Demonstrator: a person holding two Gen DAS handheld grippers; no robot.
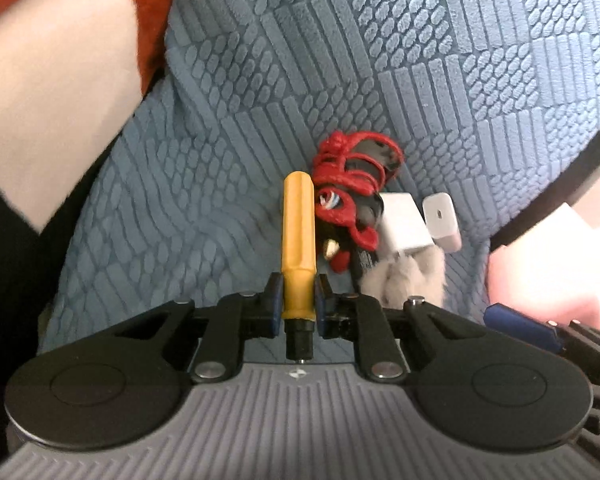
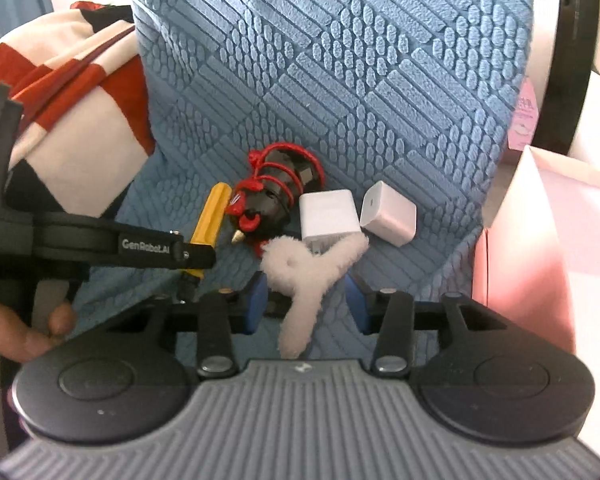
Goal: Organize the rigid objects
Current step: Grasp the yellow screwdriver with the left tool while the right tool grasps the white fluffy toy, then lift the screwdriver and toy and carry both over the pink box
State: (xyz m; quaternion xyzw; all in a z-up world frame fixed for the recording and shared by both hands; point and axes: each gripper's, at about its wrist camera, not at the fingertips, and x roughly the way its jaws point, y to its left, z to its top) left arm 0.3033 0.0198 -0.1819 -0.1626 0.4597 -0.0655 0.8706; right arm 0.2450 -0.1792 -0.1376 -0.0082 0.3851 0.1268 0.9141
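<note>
A yellow screwdriver [image 1: 298, 240] lies handle-forward on the blue textured cloth [image 1: 300, 60], and my left gripper [image 1: 299, 286] is shut on its handle near the black collar. In the right wrist view the same screwdriver [image 2: 210, 216] shows under the left gripper's black arm. A white fluffy hair claw [image 2: 300, 272] lies between the blue pads of my right gripper [image 2: 306, 292], which stand a little apart from it. Just beyond are a black item wound in red cord [image 2: 276, 188] and two white charger cubes [image 2: 328, 216] [image 2: 388, 212].
A red and white cloth [image 2: 80, 100] is bunched at the left. A pale pink box [image 2: 540, 248] stands at the right, with a black round rim [image 2: 572, 60] behind it. A hand [image 2: 20, 328] holds the left gripper's handle. Blue cloth stretches beyond the objects.
</note>
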